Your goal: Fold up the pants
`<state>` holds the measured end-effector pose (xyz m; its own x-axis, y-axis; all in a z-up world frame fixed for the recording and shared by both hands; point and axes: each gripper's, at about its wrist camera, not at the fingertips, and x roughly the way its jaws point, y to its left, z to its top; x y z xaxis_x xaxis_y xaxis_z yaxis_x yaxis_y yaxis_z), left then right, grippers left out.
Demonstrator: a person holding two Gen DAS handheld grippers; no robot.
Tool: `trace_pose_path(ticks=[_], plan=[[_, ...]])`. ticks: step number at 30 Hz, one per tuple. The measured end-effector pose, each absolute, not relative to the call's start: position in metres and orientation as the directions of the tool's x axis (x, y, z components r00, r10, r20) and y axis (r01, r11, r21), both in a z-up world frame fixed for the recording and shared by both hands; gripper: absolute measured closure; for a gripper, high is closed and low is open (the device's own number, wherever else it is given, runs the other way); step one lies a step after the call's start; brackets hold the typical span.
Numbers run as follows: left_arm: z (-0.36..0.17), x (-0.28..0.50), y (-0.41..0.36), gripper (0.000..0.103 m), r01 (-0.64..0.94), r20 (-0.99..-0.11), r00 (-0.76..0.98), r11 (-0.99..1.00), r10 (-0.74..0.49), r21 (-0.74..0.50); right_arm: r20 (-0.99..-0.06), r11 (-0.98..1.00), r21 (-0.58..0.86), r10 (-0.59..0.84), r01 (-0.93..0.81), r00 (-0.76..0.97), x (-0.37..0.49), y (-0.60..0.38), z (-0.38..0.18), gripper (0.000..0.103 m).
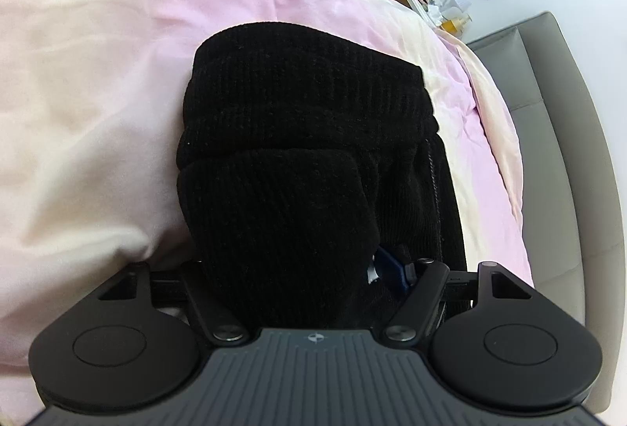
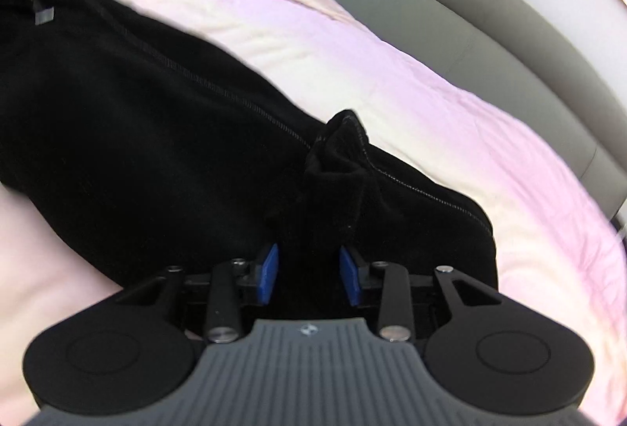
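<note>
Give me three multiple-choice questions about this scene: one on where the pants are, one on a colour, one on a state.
1. Where do the pants lie?
A. on a wooden floor
B. on pink and cream bedding
C. on a hanger

2. What colour are the right gripper pads?
A. blue
B. red
C. green

3. What is between the right gripper's fingers?
A. nothing
B. a corner of the bedding
C. a raised tuft of pants fabric

Answers: B, bedding surrounds the black cloth; A, both pads show blue; C, black fabric peaks up between the pads.
</note>
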<state>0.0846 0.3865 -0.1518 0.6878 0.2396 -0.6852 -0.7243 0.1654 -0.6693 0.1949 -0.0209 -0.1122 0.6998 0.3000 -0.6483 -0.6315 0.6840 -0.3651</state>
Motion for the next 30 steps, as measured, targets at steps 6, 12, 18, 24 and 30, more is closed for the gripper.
trace_pose_path(ticks=[6, 12, 18, 24, 30], plan=[[-0.116, 0.071, 0.364, 0.022, -0.764, -0.739, 0.641, 0.264, 0.206, -0.589, -0.608, 0.812, -0.239, 0.302, -0.532, 0.734, 0.175, -0.065, -0.074, 0.058], [-0.07, 0.042, 0.285, 0.015, -0.718, -0.705, 0.679, 0.387, 0.206, -0.578, -0.611, 0.958, 0.118, 0.277, -0.261, 0.742, 0.191, -0.135, -0.053, 0.058], [-0.04, 0.098, 0.179, 0.01, -0.451, -0.597, 0.802, 0.665, 0.009, -0.595, -0.606, 0.968, 0.172, 0.251, -0.183, 0.755, 0.208, -0.158, -0.059, 0.064], [-0.074, 0.218, 0.106, 0.009, -0.3, -0.705, 0.673, 0.788, -0.225, -0.538, -0.806, 0.975, 0.136, 0.212, -0.174, 0.552, 0.23, -0.165, -0.133, 0.082], [-0.127, 0.285, 0.089, 0.009, -0.308, -0.66, 0.607, 0.634, -0.443, -0.709, -0.775, 0.956, 0.256, 0.29, -0.141, 0.561, 0.23, -0.18, -0.117, 0.08]])
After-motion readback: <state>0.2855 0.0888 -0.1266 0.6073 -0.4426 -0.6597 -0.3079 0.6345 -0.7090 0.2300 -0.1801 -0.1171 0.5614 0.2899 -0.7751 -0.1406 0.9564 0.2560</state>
